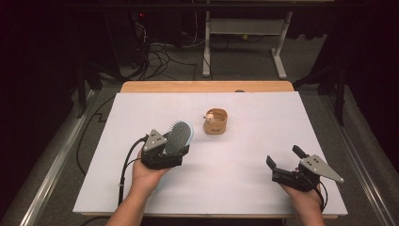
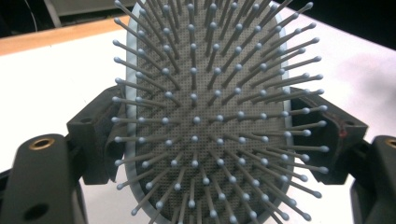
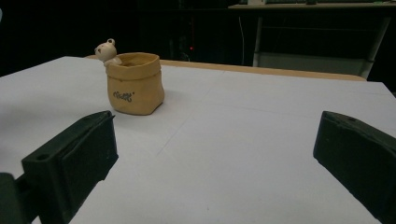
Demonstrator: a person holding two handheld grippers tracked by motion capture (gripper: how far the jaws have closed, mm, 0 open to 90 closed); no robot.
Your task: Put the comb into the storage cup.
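While the left hand-held gripper [image 1: 170, 149] squeezed the blue hairbrush [image 1: 179, 136] by its two sides, the bristles pointed back at it. Off to its right, the right hand-held gripper [image 1: 283, 157] sat wide open with nothing inside. A little bear pot [image 1: 215, 121] stood ahead of both on the white worktop [image 1: 263, 117].

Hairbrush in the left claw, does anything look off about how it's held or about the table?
Nothing stands out. The left claw grips the hairbrush by the sides of its head, bristles intact. The pot with the bear figure stands upright on the table, nothing spilled.
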